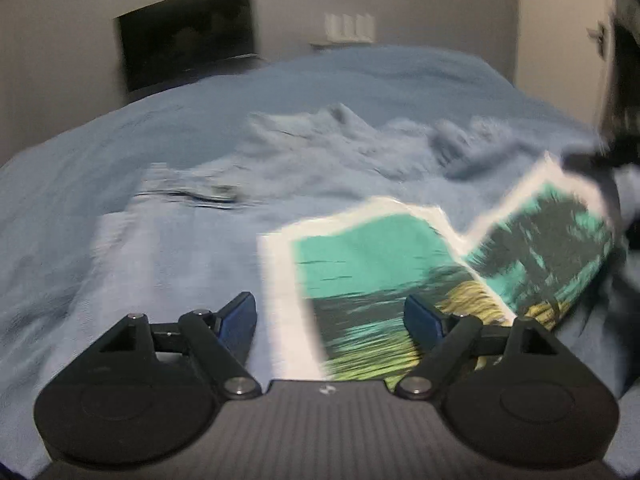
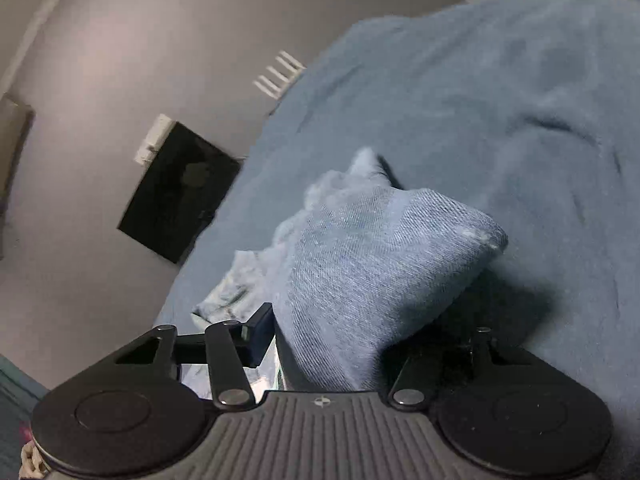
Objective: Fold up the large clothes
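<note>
My light blue shirt (image 1: 192, 248) with teal palm print lies rumpled; my left gripper (image 1: 330, 320) is spread above it, and my right gripper (image 2: 340, 340) pinches its cloth, shown only in the right view.

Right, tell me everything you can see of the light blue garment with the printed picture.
The light blue garment lies spread on the bed, soft knit-looking fabric, rumpled at its far end. A white-bordered print of teal, dark and yellow shows on it, creased where one side is lifted. The left gripper hovers open above it. In the right wrist view a raised fold sits between the right gripper's fingers.
</note>
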The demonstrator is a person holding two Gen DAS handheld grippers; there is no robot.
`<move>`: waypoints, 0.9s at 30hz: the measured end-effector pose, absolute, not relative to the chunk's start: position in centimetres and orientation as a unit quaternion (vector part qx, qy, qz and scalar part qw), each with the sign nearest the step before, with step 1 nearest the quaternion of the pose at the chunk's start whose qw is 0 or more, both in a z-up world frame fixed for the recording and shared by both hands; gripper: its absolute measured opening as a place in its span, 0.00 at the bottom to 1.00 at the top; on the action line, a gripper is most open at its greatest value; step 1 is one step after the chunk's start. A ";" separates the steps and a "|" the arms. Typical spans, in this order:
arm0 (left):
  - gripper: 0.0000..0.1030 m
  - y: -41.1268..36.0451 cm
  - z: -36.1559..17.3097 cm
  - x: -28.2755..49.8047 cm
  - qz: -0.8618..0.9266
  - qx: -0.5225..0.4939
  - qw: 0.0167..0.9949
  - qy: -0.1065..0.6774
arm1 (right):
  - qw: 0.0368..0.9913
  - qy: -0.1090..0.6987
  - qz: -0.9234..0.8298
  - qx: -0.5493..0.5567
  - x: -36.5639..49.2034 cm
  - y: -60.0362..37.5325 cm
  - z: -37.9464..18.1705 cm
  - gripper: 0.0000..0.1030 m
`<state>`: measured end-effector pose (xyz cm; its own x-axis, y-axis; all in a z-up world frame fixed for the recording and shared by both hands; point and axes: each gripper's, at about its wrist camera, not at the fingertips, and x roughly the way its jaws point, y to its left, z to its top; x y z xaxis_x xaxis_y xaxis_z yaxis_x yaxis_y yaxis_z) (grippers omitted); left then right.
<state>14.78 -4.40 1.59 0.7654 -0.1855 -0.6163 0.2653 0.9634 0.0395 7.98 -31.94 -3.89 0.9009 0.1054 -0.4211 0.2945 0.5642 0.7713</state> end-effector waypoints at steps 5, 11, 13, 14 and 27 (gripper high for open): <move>0.80 2.5 3.4 14.6 -0.030 0.022 0.940 0.338 | 0.792 0.206 -0.081 0.569 7.8 -34.6 -6.3 0.55; 0.83 6.1 0.6 15.9 -0.030 -0.023 0.911 0.410 | 0.835 0.221 -0.091 0.495 9.8 -33.3 -5.2 0.47; 0.86 6.9 0.2 16.1 -0.029 -0.044 0.908 0.415 | 0.879 0.227 -0.082 0.411 10.6 -31.3 -2.9 0.41; 0.88 7.2 0.1 16.3 -0.031 -0.054 0.906 0.418 | 0.902 0.226 -0.072 0.361 11.2 -30.0 -1.5 0.41; 0.88 12.3 1.5 16.0 -0.044 -0.170 0.906 0.386 | 0.980 0.192 0.045 -0.043 17.6 -7.9 9.9 0.32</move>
